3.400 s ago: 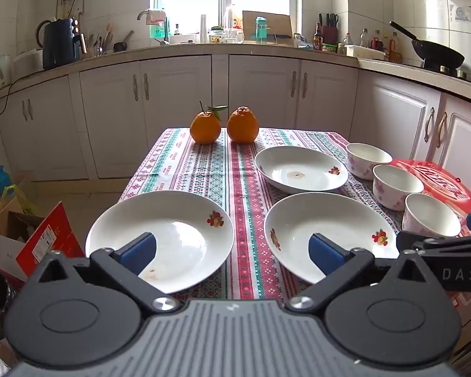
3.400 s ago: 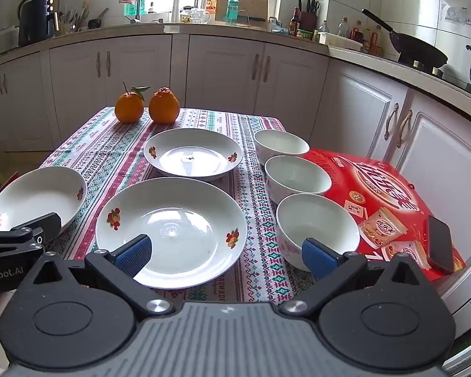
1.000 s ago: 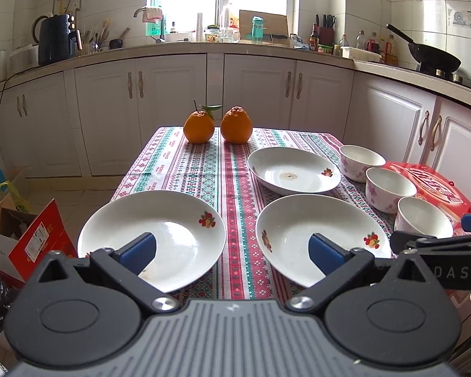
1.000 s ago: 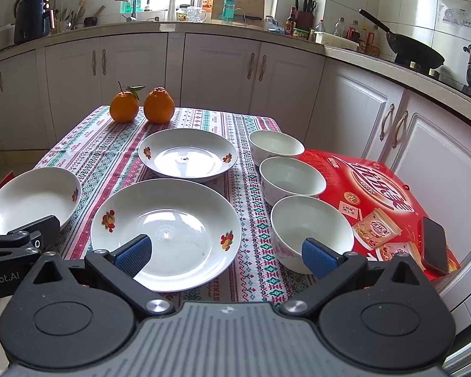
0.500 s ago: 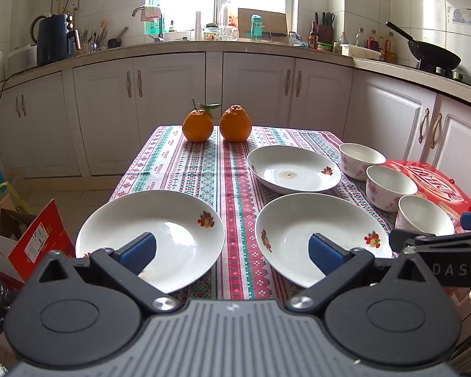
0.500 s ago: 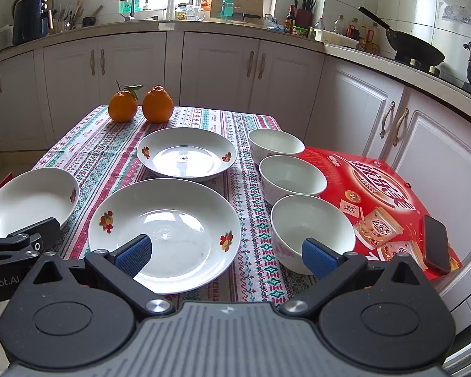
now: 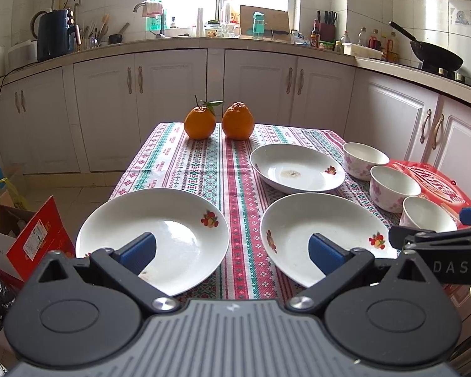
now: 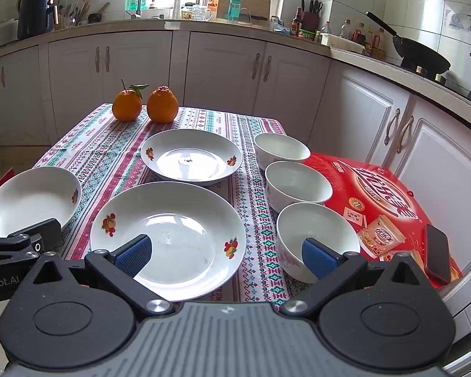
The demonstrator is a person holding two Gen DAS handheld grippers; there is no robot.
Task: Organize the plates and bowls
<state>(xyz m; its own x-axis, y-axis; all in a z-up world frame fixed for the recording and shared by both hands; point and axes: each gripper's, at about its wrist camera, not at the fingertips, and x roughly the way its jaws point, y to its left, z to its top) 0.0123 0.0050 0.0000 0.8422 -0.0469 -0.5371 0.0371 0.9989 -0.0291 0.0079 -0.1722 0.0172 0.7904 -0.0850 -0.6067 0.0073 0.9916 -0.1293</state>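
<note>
Three white plates with fruit prints lie on the patterned tablecloth: a near-left plate (image 7: 160, 235) (image 8: 31, 198), a near-middle plate (image 7: 323, 229) (image 8: 172, 235) and a far plate (image 7: 295, 169) (image 8: 191, 157). Three white bowls stand in a row on the right: far bowl (image 8: 281, 150) (image 7: 364, 158), middle bowl (image 8: 298, 185) (image 7: 392, 187), near bowl (image 8: 317, 232) (image 7: 427, 213). My left gripper (image 7: 232, 253) hangs open above the table's near edge, between the two near plates. My right gripper (image 8: 226, 256) is open too, between the near-middle plate and the near bowl. Neither holds anything.
Two oranges (image 7: 219, 122) (image 8: 144, 105) sit at the table's far end. A red box (image 8: 380, 198) with a dark phone (image 8: 436, 253) lies to the right of the bowls. Cardboard boxes (image 7: 25, 235) stand on the floor at left. White cabinets (image 7: 172, 100) line the back.
Both grippers have drifted slightly, so the plates and bowls shift a little in view. Nothing on the table has moved and both grippers stay open.
</note>
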